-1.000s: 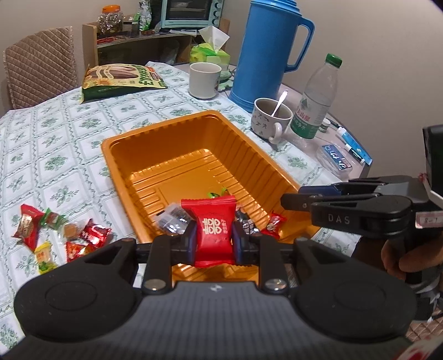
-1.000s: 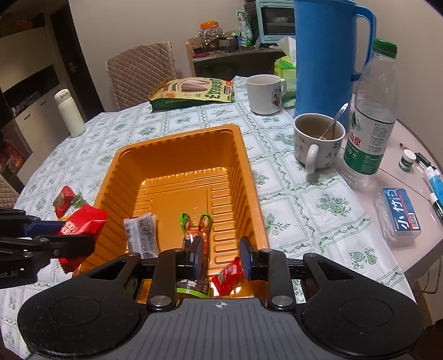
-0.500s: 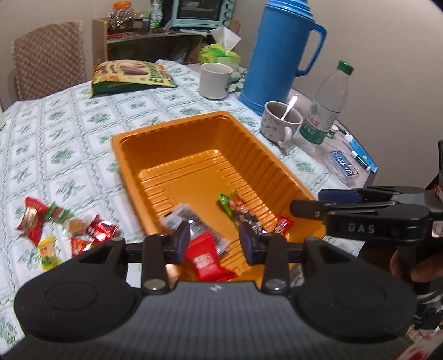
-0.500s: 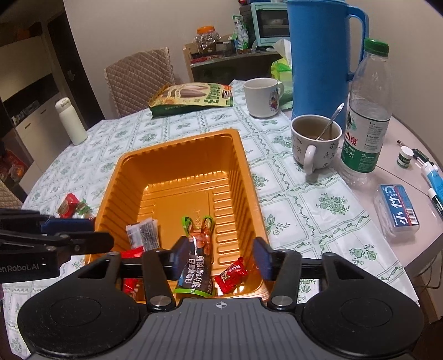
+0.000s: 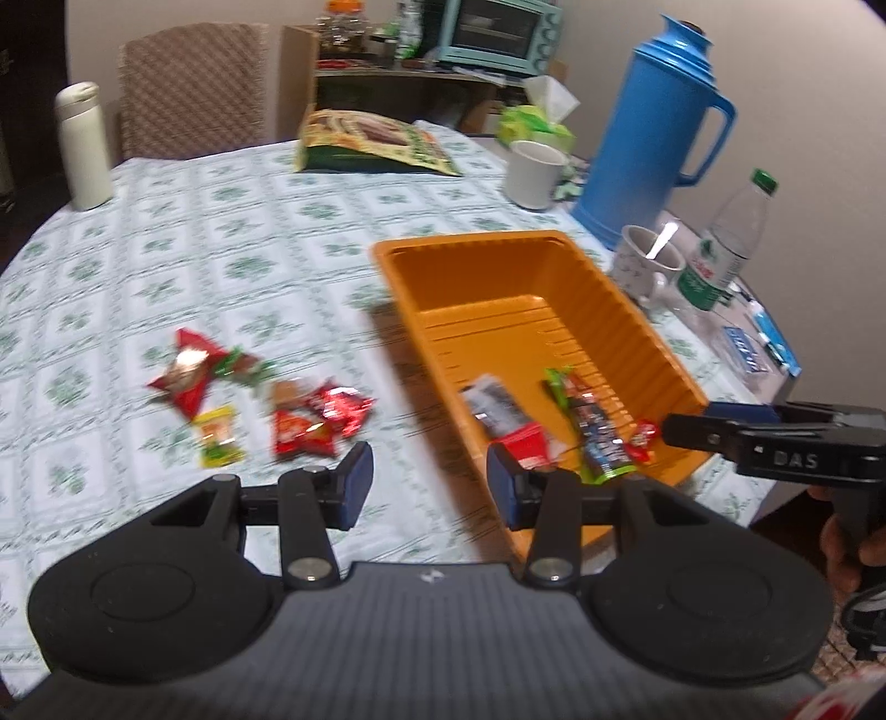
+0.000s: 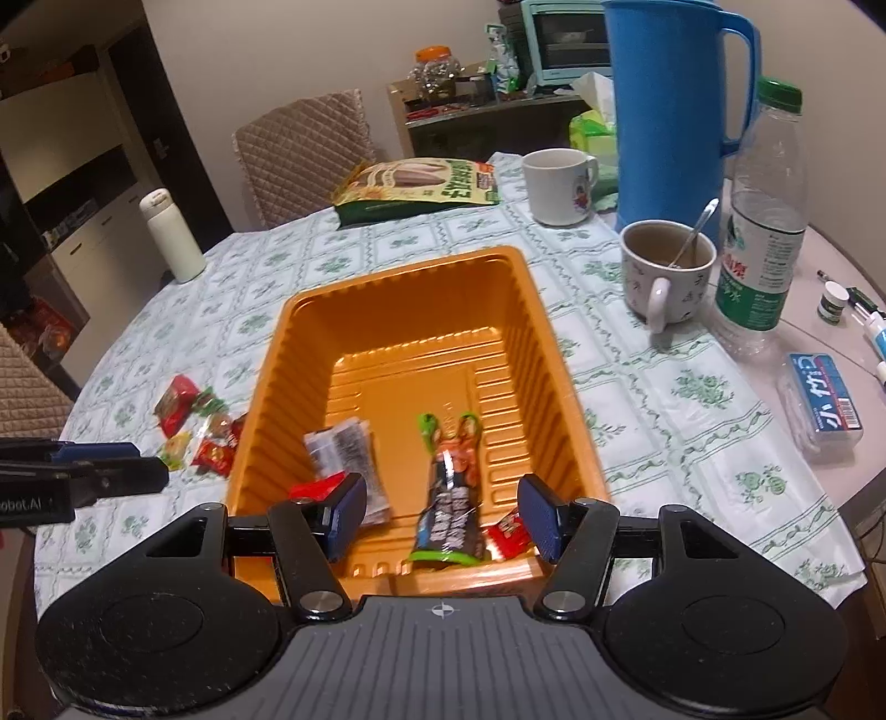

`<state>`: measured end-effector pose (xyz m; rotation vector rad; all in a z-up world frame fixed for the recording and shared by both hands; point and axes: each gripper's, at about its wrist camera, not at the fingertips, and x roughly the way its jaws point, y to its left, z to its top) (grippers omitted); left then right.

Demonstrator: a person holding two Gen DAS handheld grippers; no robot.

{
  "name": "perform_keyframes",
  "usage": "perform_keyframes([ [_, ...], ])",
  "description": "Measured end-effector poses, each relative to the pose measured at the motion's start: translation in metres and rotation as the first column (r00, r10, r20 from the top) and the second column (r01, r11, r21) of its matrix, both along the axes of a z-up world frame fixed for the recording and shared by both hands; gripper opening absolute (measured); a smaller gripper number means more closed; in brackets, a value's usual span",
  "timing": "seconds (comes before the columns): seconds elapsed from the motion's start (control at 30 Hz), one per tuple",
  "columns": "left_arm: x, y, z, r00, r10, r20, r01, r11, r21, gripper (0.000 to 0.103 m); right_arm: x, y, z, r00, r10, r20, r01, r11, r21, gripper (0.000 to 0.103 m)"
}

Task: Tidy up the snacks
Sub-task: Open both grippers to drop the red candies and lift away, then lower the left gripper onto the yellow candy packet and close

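- Loose snacks (image 5: pixel 260 407) lie clustered on the table (image 5: pixel 221 249), just off the tray's (image 5: pixel 531 266) left wall.
- Left gripper (image 5: pixel 423 479) is nearer them: jaws spread, empty, cluster ahead-left.
- Right gripper (image 6: pixel 443 512): spread, empty, over the tray's near end.

Home dining room: tablecloth (image 6: pixel 637 399), thermos (image 6: pixel 664 111), toaster oven (image 6: pixel 565 39), chair (image 6: pixel 304 155).

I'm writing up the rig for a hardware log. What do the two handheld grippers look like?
Both are matte black plastic, with a ribbed grey body between two round discs, silver pivot screws and blue fingertip pads. The left gripper and right gripper look alike from their own cameras. Seen side-on, the right one carries raised "DAS" lettering; the left one shows white "Robot.AI" text. A bare hand grips the right handle.
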<state>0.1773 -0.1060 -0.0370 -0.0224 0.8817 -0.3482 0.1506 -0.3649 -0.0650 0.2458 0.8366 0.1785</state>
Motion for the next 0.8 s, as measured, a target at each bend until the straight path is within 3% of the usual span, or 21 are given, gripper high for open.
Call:
perform_keyframes([
  [0.47, -0.012, 0.059, -0.01, 0.994, 0.114, -0.008, -0.113, 0.993, 0.036, 0.041, -0.011, 0.046, 0.005, 0.999, 0.033, -0.003, -0.033, 0.999, -0.001, 0.061],
  [0.8, -0.014, 0.1, -0.013, 0.983, 0.182, -0.008, -0.182, 0.982, 0.05, 0.041, -0.003, 0.098, 0.009, 0.993, 0.119, 0.024, -0.119, 0.993, 0.01, 0.061],
])
